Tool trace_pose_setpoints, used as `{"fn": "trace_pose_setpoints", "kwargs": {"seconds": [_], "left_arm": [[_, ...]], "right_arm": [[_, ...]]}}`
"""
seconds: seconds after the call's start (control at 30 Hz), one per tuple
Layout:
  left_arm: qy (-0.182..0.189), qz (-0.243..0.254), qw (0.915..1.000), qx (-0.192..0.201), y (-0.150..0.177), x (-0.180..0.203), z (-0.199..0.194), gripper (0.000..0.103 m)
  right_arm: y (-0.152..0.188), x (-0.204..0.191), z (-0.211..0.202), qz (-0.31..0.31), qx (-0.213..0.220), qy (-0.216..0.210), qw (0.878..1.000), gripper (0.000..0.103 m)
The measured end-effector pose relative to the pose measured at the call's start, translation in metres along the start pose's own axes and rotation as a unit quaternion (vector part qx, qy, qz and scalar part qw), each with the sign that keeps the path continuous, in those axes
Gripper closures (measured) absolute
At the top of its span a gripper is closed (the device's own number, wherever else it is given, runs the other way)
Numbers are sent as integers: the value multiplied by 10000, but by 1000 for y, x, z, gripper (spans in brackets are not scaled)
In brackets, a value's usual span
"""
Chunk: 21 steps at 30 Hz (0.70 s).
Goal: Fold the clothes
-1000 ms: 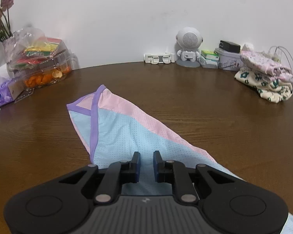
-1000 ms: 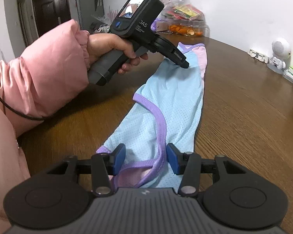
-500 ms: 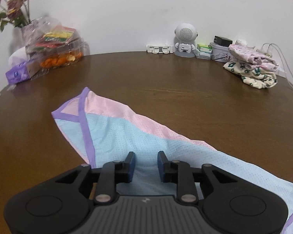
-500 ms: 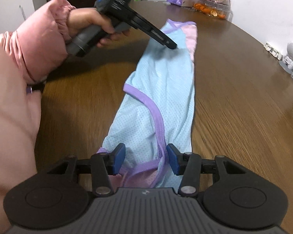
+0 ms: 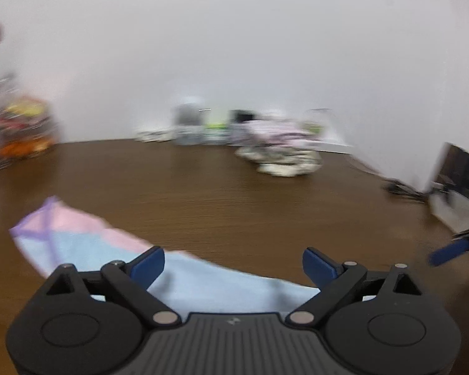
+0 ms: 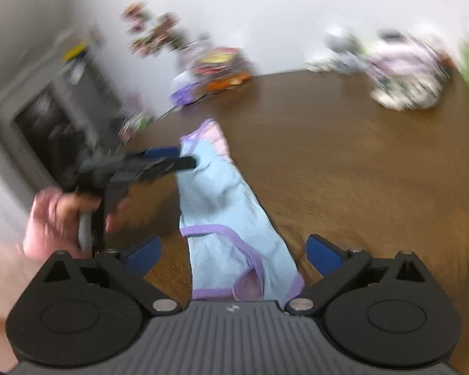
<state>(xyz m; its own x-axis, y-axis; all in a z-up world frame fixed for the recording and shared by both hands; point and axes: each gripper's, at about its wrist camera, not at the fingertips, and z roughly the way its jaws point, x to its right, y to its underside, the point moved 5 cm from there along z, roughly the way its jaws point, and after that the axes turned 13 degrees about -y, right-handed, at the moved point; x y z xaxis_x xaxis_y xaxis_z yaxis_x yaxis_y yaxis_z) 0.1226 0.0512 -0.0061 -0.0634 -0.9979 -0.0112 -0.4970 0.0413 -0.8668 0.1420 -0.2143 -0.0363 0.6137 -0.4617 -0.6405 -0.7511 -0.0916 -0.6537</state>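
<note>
Blue mesh garment [image 6: 231, 218] lies in a long narrow strip on the wooden bench [image 6: 359, 172]. Left gripper [image 5: 233, 264] and right gripper [image 6: 233, 251] both stand wide apart over its ends, holding nothing, perhaps ready to take them.

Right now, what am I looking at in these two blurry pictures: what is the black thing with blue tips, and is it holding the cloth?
A person holds two hand tools, each carrying a camera; each picture looks along one tool's fingers. The left gripper and right gripper are both open, holding nothing. Beneath them, a light blue mesh garment with purple trim and pink panels lies on the brown wooden table. A pile of folded patterned clothes sits farther back. In the right picture, the person's hand grips the other tool.
</note>
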Motion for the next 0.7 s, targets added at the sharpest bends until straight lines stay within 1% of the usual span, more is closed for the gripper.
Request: {"fn": "trace_pose_setpoints", "kwargs": {"seconds": [0.07, 0.13, 0.17, 0.23, 0.27, 0.33, 0.37, 0.4, 0.43, 0.47, 0.5, 0.53, 0.57, 0.6, 0.63, 0.7], "left_arm": [[331, 172, 9993, 39, 2, 19, -4, 8], [534, 422, 9977, 13, 6, 40, -3, 12], [601, 546, 9967, -17, 8, 49, -1, 14], [733, 790, 9941, -83, 12, 67, 4, 29], [808, 910, 9925, -127, 15, 76, 6, 35], [935, 1137, 9888, -233, 21, 89, 11, 59], [951, 1263, 9870, -287, 26, 94, 15, 64], [952, 1399, 9850, -343, 30, 98, 19, 73], [931, 1515, 9832, -413, 35, 101, 23, 82], [899, 1621, 9814, -491, 41, 103, 27, 85], [867, 1727, 9795, -569, 46, 105, 31, 89], [872, 1793, 9780, -622, 51, 106, 33, 90], [895, 1840, 9766, -663, 55, 107, 35, 90], [900, 1871, 9760, -656, 58, 106, 34, 90], [896, 1895, 9758, -627, 60, 106, 32, 90], [909, 1885, 9760, -603, 62, 105, 31, 90]], "right_arm": [[12, 13, -8, 706, 124, 24, 9974, 4], [25, 25, -15, 1302, 212, 100, 9912, 13], [30, 31, -20, 1527, 248, 124, 9879, 15], [38, 38, -25, 1863, 313, 138, 9819, 24], [42, 41, -26, 2005, 329, 132, 9790, 26], [51, 44, -22, 2250, 300, 102, 9739, 32], [55, 44, -17, 2365, 270, 79, 9712, 33], [59, 45, -13, 2495, 243, 61, 9681, 35], [62, 47, -8, 2622, 257, 33, 9647, 40], [65, 49, -4, 2747, 285, 1, 9611, 44], [68, 52, -2, 2898, 344, -32, 9565, 54], [71, 55, 0, 3057, 414, -67, 9512, 61], [72, 58, 3, 3172, 484, -76, 9471, 64], [74, 60, 6, 3272, 555, -77, 9433, 71], [74, 61, 9, 3329, 613, -81, 9409, 75], [74, 61, 13, 3415, 721, -91, 9371, 76]]}}
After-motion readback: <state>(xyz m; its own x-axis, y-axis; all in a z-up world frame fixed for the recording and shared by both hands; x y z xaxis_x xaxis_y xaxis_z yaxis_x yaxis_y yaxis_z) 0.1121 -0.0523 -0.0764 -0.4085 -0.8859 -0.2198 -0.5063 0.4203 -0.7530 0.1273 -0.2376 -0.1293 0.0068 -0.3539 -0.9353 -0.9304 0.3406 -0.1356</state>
